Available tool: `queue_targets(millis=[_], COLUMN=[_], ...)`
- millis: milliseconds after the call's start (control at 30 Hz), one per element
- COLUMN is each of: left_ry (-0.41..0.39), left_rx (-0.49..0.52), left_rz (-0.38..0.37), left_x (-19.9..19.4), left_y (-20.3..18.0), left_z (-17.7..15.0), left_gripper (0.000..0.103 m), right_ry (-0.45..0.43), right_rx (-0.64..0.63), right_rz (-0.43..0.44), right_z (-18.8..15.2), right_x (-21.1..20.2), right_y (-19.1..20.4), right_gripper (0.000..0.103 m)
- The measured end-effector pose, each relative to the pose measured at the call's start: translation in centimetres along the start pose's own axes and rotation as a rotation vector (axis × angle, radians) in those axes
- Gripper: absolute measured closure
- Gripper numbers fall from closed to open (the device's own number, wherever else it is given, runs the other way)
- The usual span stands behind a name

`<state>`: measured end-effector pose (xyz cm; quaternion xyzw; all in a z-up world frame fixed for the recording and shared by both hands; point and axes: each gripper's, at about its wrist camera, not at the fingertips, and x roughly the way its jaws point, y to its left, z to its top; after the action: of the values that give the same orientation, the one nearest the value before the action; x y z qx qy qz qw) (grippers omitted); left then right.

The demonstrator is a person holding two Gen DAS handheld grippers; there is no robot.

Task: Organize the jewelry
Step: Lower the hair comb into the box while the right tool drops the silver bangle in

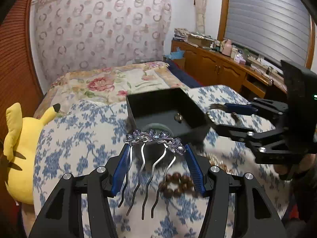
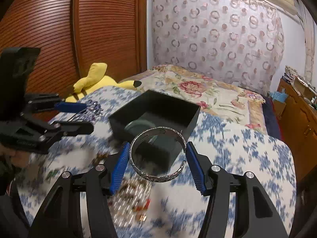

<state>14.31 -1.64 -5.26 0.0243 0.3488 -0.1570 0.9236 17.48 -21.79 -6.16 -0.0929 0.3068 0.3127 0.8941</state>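
Blue pads of the left hand-held gripper (image 1: 156,154) clamp a flowered hair comb (image 1: 154,138) by the ends of its crown, prongs hanging back toward the camera; the right hand-held gripper (image 2: 156,156) holds a silver bangle (image 2: 158,154) squeezed across its width, its open gap at one pad. Both pieces sit just short of the black box (image 2: 156,107) on the blue-flowered bed (image 2: 237,158); a pale ring and a small charm already lie inside it. To do this well, I judge each piece should be carried over the near wall, lowered close to the floor and released one at a time, comb laid flat; brown beads (image 1: 177,182) lie on the bed under the left hand-held gripper, still to be boxed.
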Motion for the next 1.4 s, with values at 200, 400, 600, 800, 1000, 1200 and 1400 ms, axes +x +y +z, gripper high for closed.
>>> queue_targets(millis=[200,400,600,800,1000,1200,1400], left_ry=[-0.017,-0.007,0.004,0.014,0.048,0.077,0.063], left_rx=[-0.02,-0.03,-0.021,0.001,0.029,0.046,0.041], left_rz=[0.011,0.025,0.03,0.02,0.015,0.034,0.038], left_x=[1.0,2.6,3.9,5.4,7.7,9.1,8.2], left_y=[1.0,1.8,1.7,0.7,-0.4,-1.1,-0.9], left_z=[2.3,3.9,5.0,6.4,7.0,6.8,6.4], left_gripper=[0.05,0.05,0.049,0.049,0.049,0.049,0.043], right_ry=[0.004,0.02,0.009,-0.02,-0.025,-0.033,-0.035], right_rx=[-0.001,0.002,0.025,0.055,0.11,0.121,0.122], right_rz=[0.03,0.064,0.092,0.058,-0.012,-0.019,-0.025], right_z=[2.3,2.4,2.4,2.3,1.8,1.5,1.5], right_x=[3.1,4.8,4.6,3.3,3.1,3.0,3.0], right_y=[-1.0,-1.4,-2.0,-3.5,-5.8,-6.5,-6.6], right_gripper=[0.043,0.042,0.042,0.042,0.042,0.042,0.042])
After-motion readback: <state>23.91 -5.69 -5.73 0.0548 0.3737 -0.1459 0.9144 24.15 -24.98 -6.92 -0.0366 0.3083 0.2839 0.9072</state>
